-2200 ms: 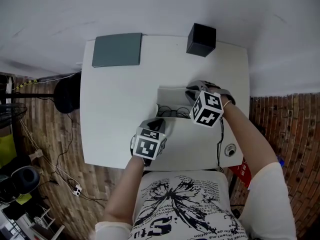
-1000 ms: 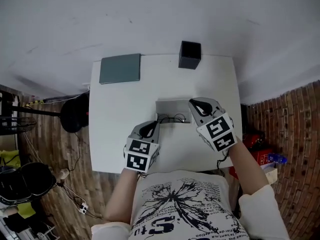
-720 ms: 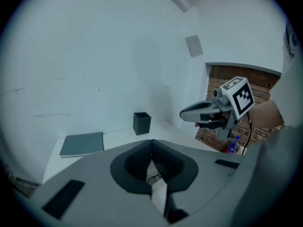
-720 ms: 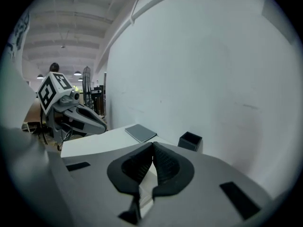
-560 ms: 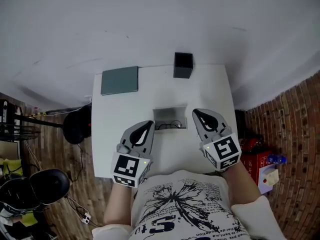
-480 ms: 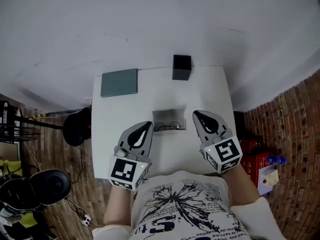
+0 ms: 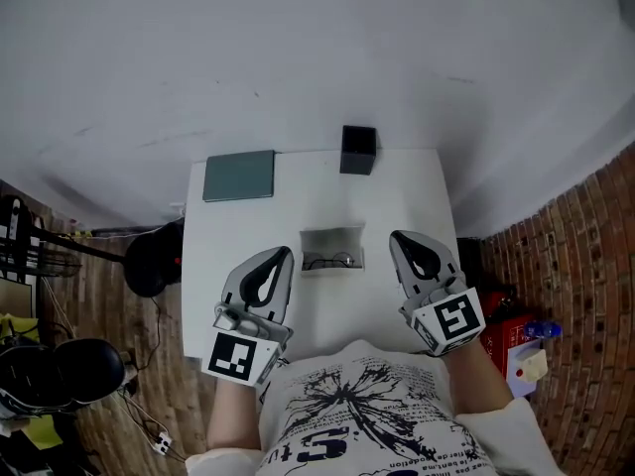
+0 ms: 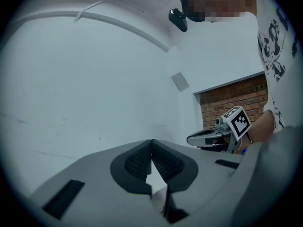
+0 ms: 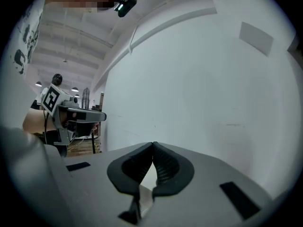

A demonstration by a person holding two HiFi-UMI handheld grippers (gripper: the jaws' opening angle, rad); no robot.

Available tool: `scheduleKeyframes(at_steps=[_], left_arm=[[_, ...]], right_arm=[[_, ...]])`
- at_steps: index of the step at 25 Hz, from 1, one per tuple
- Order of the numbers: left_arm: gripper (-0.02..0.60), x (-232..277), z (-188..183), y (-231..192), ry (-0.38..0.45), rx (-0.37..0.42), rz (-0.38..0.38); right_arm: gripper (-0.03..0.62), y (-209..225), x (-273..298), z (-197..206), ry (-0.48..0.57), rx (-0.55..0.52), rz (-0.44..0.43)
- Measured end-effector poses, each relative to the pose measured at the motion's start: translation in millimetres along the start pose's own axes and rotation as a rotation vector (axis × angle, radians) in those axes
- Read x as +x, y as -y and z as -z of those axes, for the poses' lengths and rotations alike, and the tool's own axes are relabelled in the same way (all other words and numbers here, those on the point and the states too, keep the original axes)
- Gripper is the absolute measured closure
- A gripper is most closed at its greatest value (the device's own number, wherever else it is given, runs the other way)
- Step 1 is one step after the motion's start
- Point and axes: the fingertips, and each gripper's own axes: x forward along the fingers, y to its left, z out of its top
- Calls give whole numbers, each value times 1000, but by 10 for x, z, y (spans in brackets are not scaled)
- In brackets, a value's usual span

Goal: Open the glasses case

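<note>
Inside table [image 7: 298, 191] edges, between left claw [image 7: 284, 253] and right claw [image 7: 397, 237], both closed empty: open glasses case [image 7: 332, 250].

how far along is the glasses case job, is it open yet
Done: the glasses case lies open on the table, lid up, with the glasses showing inside. In hand: nothing. The left gripper and right gripper are both shut and empty, held clear of the case. Left: nothing that these views show.
</note>
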Motion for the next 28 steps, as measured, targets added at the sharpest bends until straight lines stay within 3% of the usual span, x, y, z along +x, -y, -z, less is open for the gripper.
scheduleKeyframes(at_steps=[7, 12, 28], left_arm=[[568, -11, 51, -55, -30, 12, -33], [568, 31, -79, 9, 49, -23, -34], [568, 17, 27, 65, 15, -3, -19]], right_arm=[[582, -8, 1, 26, -7, 12, 8], [582, -45, -17, 59, -15, 15, 1], [582, -75, -38, 56, 4, 2, 12]])
